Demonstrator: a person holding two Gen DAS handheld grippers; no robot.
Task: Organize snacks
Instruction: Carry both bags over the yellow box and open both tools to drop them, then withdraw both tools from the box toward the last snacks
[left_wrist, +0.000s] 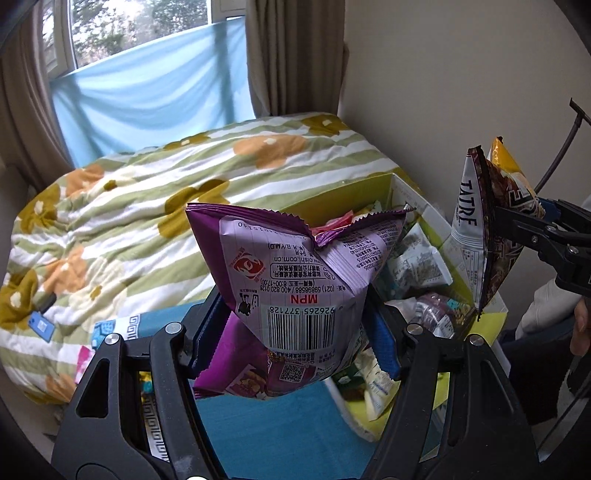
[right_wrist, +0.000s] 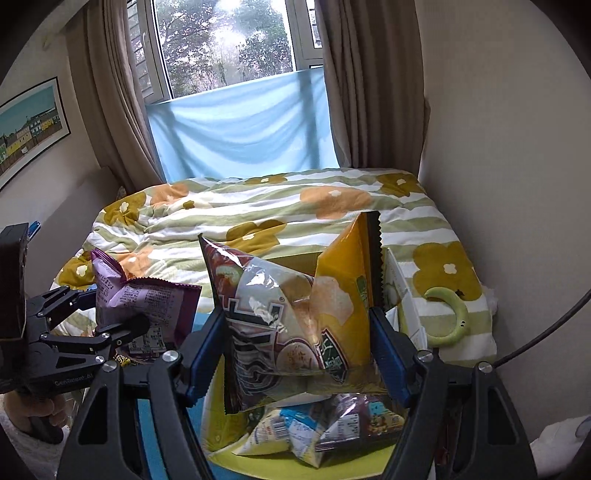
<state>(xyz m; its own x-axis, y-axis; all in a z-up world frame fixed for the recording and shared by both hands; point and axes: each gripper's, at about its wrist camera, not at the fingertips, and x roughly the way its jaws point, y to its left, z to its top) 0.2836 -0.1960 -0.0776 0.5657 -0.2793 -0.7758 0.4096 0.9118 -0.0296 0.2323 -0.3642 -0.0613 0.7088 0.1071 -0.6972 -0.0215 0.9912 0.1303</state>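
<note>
My left gripper (left_wrist: 295, 328) is shut on a purple snack bag (left_wrist: 291, 277), held up over a teal surface beside the box. My right gripper (right_wrist: 295, 347) is shut on a brown and yellow chip bag (right_wrist: 295, 317), held above the yellow-green box (right_wrist: 229, 424). The box (left_wrist: 369, 192) holds several small snack packets (right_wrist: 317, 424). In the left wrist view the right gripper (left_wrist: 517, 221) and its chip bag (left_wrist: 484, 229) hang at the right, over the box. In the right wrist view the left gripper (right_wrist: 122, 317) and purple bag (right_wrist: 144, 306) are at the left.
A bed with a green-striped flowered quilt (right_wrist: 258, 214) lies behind the box. A green ring (right_wrist: 450, 317) rests on the quilt at the right. Curtains and a window with a blue cloth (right_wrist: 240, 129) are beyond. Walls close in on the right.
</note>
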